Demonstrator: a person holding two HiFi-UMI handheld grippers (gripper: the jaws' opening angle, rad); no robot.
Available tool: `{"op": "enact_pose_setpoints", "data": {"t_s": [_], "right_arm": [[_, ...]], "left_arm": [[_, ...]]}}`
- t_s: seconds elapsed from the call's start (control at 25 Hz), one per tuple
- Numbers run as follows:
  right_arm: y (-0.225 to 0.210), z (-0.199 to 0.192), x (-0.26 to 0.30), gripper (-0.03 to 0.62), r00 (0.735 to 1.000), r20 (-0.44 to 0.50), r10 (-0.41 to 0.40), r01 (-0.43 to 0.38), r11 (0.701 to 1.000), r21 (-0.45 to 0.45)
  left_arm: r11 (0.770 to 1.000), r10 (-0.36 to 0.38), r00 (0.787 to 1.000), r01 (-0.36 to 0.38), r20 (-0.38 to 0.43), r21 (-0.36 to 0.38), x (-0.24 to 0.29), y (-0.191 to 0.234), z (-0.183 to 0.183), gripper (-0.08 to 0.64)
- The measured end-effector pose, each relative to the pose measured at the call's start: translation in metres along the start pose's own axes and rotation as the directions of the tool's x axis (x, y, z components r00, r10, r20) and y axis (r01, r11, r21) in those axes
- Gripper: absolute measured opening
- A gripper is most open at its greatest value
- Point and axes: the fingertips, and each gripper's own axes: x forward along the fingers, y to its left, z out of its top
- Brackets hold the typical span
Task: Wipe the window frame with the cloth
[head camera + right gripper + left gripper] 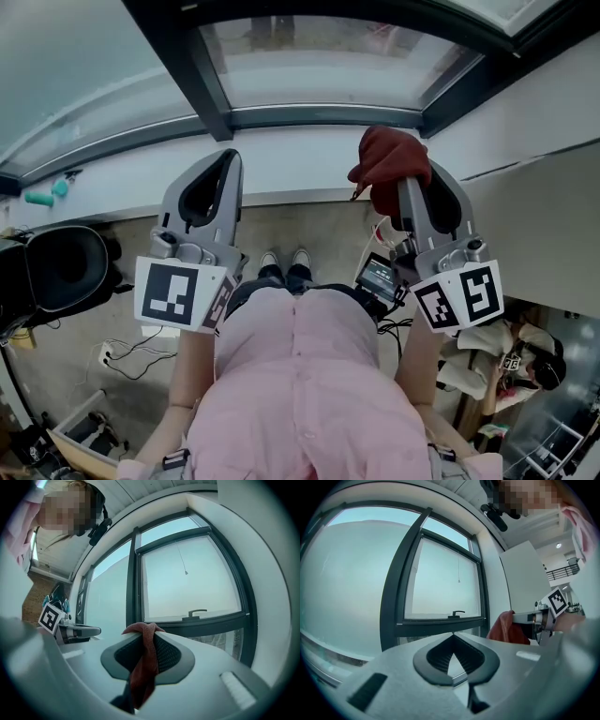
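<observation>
A dark red cloth (389, 164) is bunched at the tip of my right gripper (405, 183), which is shut on it just in front of the white sill (291, 159). In the right gripper view the cloth (144, 660) hangs down between the pads, and the dark window frame (206, 623) lies ahead, apart from it. My left gripper (225, 159) is held beside the right one, its jaws shut with nothing in them (452, 635). The frame's lower rail (440, 626) and mullion (202, 70) stand beyond both grippers.
A window handle (197, 613) sits on the lower rail. Two teal objects (47, 194) lie on the sill at far left. A black round seat (61, 267) and floor cables (131, 356) are at lower left. A white wall (553, 103) bounds the right side.
</observation>
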Motion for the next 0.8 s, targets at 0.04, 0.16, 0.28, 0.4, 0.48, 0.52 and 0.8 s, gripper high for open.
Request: {"op": "enact_pose_setpoints", "data": {"t_s": [0.04, 0.16, 0.28, 0.4, 0.48, 0.52, 0.8], "right_arm": [[-0.002, 0.000, 0.001, 0.067, 1.000, 0.001, 0.005, -0.005, 1.000, 0.002], [-0.005, -0.002, 0.007, 0.067, 1.000, 0.011, 0.028, -0.028, 1.000, 0.010], [-0.006, -0.008, 0.016, 0.066, 0.999, 0.006, 0.053, -0.053, 0.999, 0.007], [0.001, -0.020, 0.023, 0.065, 0.998, -0.029, 0.062, -0.061, 0.998, 0.008], [0.007, -0.023, 0.035, 0.064, 0.997, -0.046, 0.066, -0.066, 0.998, 0.001], [0.010, -0.025, 0.043, 0.064, 0.996, -0.052, 0.070, -0.070, 0.998, -0.004], [0.028, -0.023, 0.114, 0.064, 0.996, -0.053, 0.066, -0.065, 0.998, 0.018]], "left_arm": [[1.000, 0.008, 1.000, -0.008, 0.003, -0.002, 0.001, 0.000, 0.000, -0.009], [0.999, 0.032, 0.999, -0.032, 0.013, -0.006, 0.004, 0.001, -0.002, -0.009], [0.998, 0.058, 0.998, -0.058, 0.024, -0.009, 0.008, 0.002, -0.006, -0.009], [0.997, 0.072, 0.997, -0.072, 0.011, -0.025, 0.007, 0.006, -0.014, -0.008], [0.996, 0.080, 0.997, -0.080, 0.015, -0.027, 0.009, 0.014, -0.014, -0.003], [0.996, 0.084, 0.996, -0.084, 0.020, -0.025, 0.010, 0.019, -0.013, -0.003], [0.995, 0.058, 0.998, -0.058, 0.000, -0.086, 0.040, 0.076, -0.017, -0.003]]}}
